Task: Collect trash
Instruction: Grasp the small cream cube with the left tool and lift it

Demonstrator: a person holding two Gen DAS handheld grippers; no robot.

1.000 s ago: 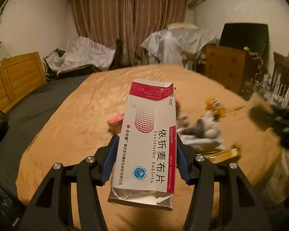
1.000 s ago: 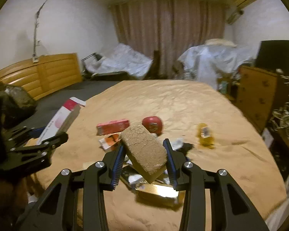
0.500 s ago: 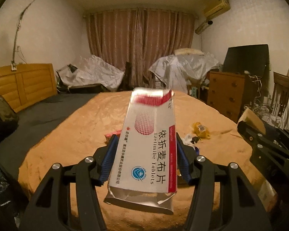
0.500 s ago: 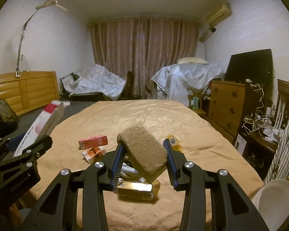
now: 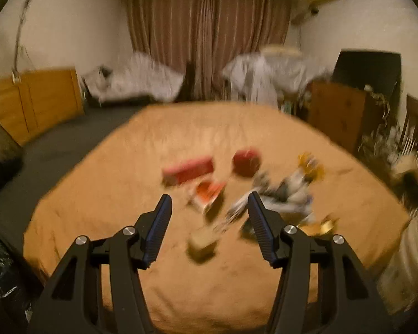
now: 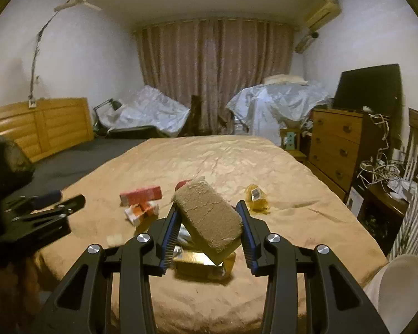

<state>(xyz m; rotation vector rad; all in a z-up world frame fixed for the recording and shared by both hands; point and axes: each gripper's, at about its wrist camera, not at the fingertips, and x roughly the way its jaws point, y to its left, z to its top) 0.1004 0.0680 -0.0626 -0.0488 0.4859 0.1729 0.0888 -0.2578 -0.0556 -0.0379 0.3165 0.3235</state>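
A brown, rough-surfaced sponge block (image 6: 210, 217) sits tilted between the fingers of my right gripper (image 6: 209, 217), pinched at its sides and lifted above the bed (image 6: 237, 161); below it a gold foil box (image 6: 200, 265) lies on the tan bedspread, with a small tan cube (image 6: 114, 240) just to its left; farther out rest a red carton (image 6: 141, 194), a crumpled orange-and-white packet (image 6: 142, 211) touching its near side, a red round object (image 6: 182, 185) partly hidden behind the sponge, and a yellow wrapper (image 6: 256, 197) to the right; my left gripper (image 5: 209, 211) hangs over the same litter with its jaws spread wide and nothing between them, its view smeared by motion blur; a wooden dresser (image 6: 335, 144) stands beside the bed; brown curtains (image 6: 214, 75) cover the far wall.
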